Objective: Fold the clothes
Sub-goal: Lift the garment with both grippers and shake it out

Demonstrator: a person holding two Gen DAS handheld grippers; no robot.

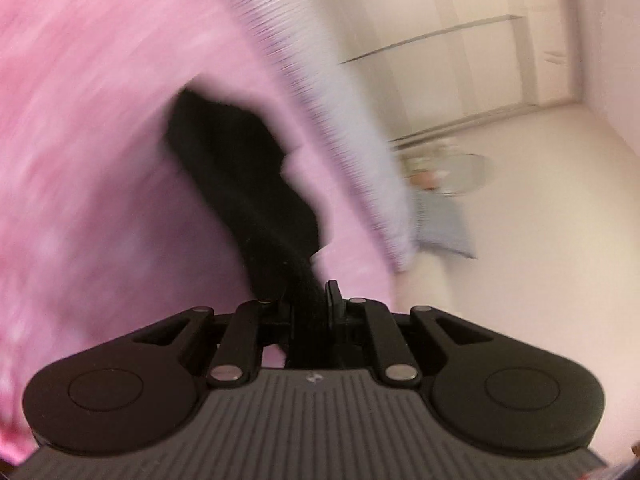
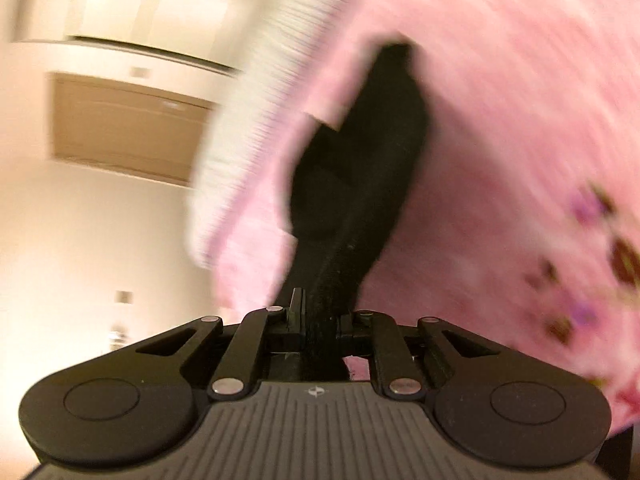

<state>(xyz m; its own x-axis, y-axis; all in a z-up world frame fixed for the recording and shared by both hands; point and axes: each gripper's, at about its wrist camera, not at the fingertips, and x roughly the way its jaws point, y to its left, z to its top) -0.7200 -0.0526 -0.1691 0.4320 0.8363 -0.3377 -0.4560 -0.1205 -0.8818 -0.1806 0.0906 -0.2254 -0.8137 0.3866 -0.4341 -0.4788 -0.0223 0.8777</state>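
A pink garment (image 1: 100, 140) with a white ribbed band (image 1: 352, 152) fills the left wrist view, blurred by motion. My left gripper (image 1: 312, 300) is shut on a black part of it (image 1: 248, 184), which runs up from between the fingers. In the right wrist view the same pink garment (image 2: 500, 140), with a white ribbed band (image 2: 248, 140) and a dark printed pattern (image 2: 592, 272), hangs across the upper right. My right gripper (image 2: 320, 312) is shut on its black part (image 2: 360, 184). Both hold the garment up in the air.
White walls and cupboard doors (image 1: 480, 60) lie behind the garment in the left wrist view, with a grey cloth (image 1: 444, 224) and a round glass object (image 1: 452, 168) below. The right wrist view shows a pale wall and a brown panel (image 2: 132, 128).
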